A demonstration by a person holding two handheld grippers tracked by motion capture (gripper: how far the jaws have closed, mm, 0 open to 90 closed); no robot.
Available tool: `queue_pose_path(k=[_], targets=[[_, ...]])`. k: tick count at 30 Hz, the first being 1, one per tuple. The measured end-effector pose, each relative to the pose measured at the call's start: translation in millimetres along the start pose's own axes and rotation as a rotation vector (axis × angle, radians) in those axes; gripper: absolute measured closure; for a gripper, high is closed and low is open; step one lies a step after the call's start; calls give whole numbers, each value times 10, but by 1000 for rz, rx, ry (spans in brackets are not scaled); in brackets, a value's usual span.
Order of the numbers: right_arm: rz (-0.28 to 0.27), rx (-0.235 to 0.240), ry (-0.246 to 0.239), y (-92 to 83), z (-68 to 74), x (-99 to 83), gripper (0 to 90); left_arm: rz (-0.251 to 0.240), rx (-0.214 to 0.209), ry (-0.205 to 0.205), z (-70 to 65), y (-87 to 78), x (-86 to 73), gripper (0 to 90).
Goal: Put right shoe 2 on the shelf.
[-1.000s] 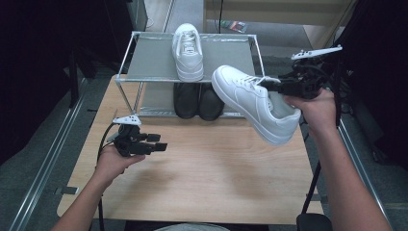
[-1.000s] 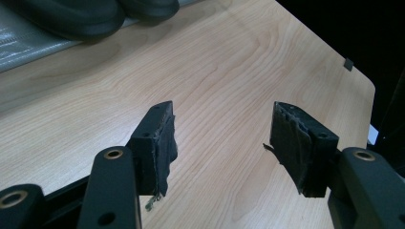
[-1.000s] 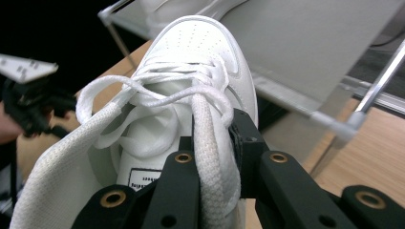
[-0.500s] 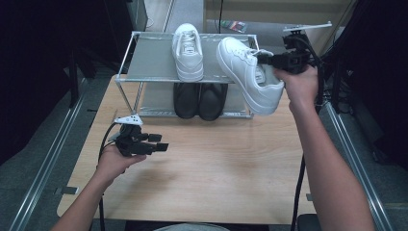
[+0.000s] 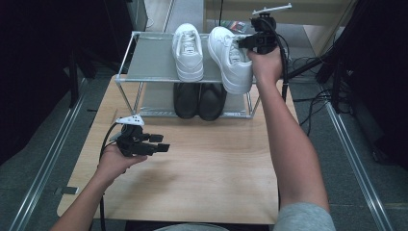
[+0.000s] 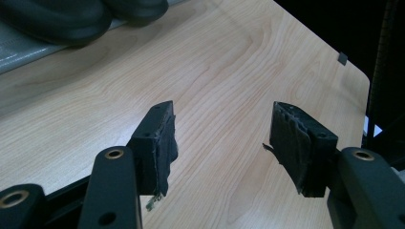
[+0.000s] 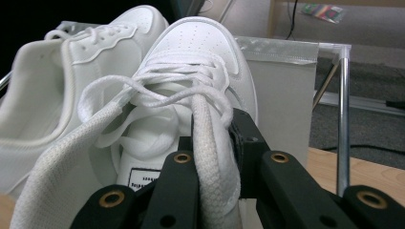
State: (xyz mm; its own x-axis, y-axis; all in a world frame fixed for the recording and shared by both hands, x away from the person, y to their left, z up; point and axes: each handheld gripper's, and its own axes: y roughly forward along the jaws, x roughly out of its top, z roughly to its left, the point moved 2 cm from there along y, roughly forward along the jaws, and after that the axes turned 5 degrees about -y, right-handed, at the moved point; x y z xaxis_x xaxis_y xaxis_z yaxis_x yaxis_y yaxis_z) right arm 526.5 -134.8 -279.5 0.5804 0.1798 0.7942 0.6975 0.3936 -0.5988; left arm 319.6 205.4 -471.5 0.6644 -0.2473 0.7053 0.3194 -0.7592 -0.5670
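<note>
My right gripper (image 5: 244,44) is shut on the collar of a white sneaker (image 5: 230,60) over the right half of the rack's top shelf (image 5: 149,60). The toe points to the back and the heel hangs past the shelf's front rail. Whether the sole rests on the shelf I cannot tell. In the right gripper view the right gripper (image 7: 215,131) pinches the padded collar, with the held sneaker's laces and toe (image 7: 203,52) ahead. A matching white sneaker (image 5: 187,53) (image 7: 71,76) stands just left of it. My left gripper (image 5: 161,144) (image 6: 222,143) hovers open over the wooden table (image 5: 216,163).
Two black shoes (image 5: 198,100) (image 6: 57,16) sit side by side on the rack's lower shelf. The metal rack (image 5: 127,89) stands at the table's far edge. Cables (image 5: 308,103) lie on the floor to the right. Metal rails run along both sides of the table.
My right gripper carried the white sneaker from above the table's right side up and back to the top shelf, beside the other sneaker. The left hand stayed where it was.
</note>
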Motion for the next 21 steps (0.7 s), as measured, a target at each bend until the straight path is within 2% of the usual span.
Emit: queue_pose_path(k=[3,4,14,21], targets=[[8,-16,15,99,31,44,830,4,-4,2,-1,5,1,424],[9,-38,32,212,61,94,829,6,-8,1,-6,6,2,424],[2,-93,57,525,142,259,821,11,-12,12,-15,13,4,425],[18,-129,88,732,202,297,806,19,-17,20,-24,40,13,424]])
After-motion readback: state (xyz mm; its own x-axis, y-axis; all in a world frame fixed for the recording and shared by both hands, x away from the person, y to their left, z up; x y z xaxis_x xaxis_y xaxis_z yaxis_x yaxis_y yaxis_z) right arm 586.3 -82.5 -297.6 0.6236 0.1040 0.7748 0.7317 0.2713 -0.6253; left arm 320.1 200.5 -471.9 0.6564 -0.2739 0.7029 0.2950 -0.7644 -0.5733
